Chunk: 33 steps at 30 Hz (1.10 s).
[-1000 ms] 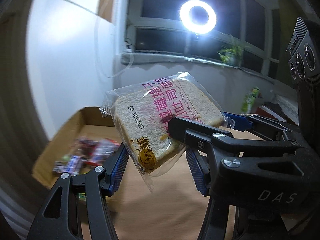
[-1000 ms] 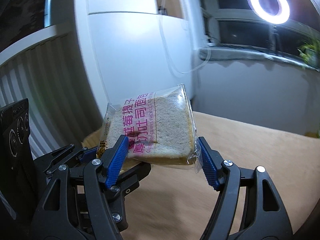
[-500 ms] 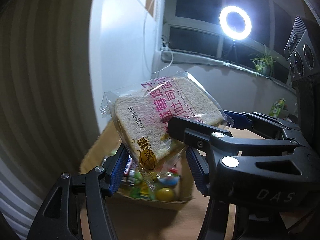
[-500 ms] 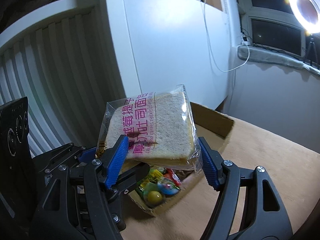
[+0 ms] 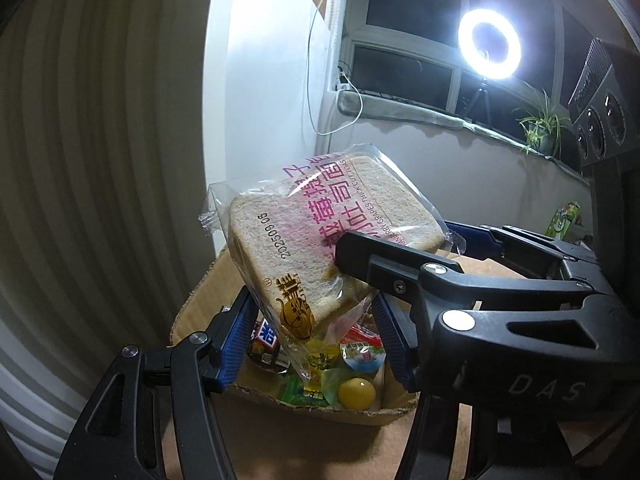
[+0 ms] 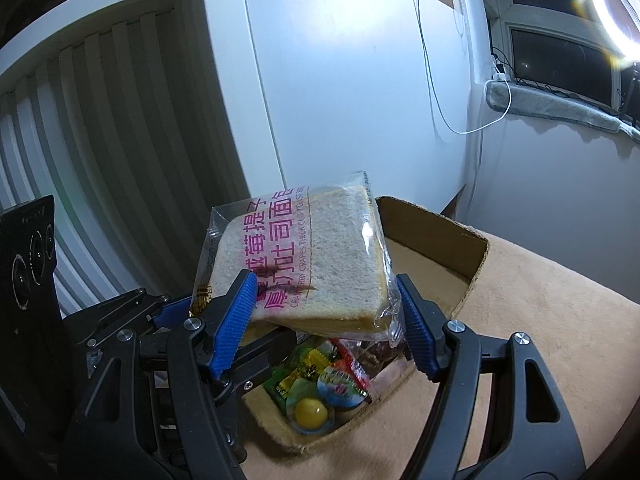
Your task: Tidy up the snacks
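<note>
A clear-wrapped slice of toast with pink print (image 5: 320, 240) hangs in the air between both grippers. My left gripper (image 5: 316, 336) and my right gripper (image 6: 328, 320) are each shut on the toast packet (image 6: 304, 268), gripping it from opposite sides. Below it stands an open cardboard box (image 5: 200, 304) holding several small snacks: jelly cups, candies and wrapped bars (image 6: 316, 392). The packet hangs over the near end of the box (image 6: 436, 232).
The box sits on a tan table top (image 6: 540, 320). A white cabinet (image 6: 340, 80) and a ribbed wall panel (image 5: 100, 160) stand behind it. A ring light (image 5: 489, 44), a potted plant (image 5: 540, 128) and a green carton (image 5: 564, 220) are at the right.
Both grippers carried the toast packet leftward over the table until it hangs above the box. The box and its snacks now lie right beneath the packet. The grip is unchanged.
</note>
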Each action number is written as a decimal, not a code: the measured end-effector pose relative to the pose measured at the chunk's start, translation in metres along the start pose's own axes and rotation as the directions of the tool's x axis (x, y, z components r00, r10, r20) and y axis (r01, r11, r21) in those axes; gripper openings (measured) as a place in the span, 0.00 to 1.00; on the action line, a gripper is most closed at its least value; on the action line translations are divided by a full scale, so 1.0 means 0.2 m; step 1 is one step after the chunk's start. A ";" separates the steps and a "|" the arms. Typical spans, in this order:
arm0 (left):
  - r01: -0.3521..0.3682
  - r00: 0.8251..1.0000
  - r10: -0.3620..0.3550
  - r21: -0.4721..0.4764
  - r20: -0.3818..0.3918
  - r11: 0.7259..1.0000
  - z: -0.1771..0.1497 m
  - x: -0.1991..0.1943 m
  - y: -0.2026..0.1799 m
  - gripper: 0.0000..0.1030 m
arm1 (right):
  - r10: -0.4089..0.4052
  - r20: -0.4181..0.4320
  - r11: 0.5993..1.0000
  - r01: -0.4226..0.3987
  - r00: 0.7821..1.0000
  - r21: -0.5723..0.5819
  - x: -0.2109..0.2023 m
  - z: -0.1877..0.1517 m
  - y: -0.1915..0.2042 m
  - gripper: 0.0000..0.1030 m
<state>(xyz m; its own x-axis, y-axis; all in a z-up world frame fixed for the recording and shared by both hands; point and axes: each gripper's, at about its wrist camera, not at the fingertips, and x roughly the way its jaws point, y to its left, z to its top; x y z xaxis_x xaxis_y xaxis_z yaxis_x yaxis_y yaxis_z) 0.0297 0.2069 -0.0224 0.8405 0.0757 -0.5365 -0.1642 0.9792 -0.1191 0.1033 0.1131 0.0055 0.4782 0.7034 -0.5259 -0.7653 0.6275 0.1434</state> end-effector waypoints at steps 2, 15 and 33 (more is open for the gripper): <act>-0.001 1.000 0.001 -0.021 0.001 1.000 0.00 0.03 0.02 0.63 | -0.020 -0.028 1.000 0.019 0.999 -0.009 0.05 0.01 -0.02 0.80; -0.080 0.997 0.079 0.047 0.026 0.996 -0.03 -0.05 0.04 0.82 | -0.148 0.106 0.973 0.126 0.983 0.192 -0.24 -0.18 -0.23 1.00; -0.092 0.995 0.088 0.105 0.047 0.990 0.01 -0.12 -0.15 1.00 | -0.311 0.131 0.935 0.278 0.941 0.220 -0.51 -0.26 -0.26 1.00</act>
<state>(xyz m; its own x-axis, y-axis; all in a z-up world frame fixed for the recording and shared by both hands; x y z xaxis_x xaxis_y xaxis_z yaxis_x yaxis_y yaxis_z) 0.0145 0.1759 -0.0042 0.8461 0.1699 -0.5052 -0.1860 0.9824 0.0189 0.0709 -0.0092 0.0078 0.7444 0.5112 -0.4295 -0.4882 0.8556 0.1722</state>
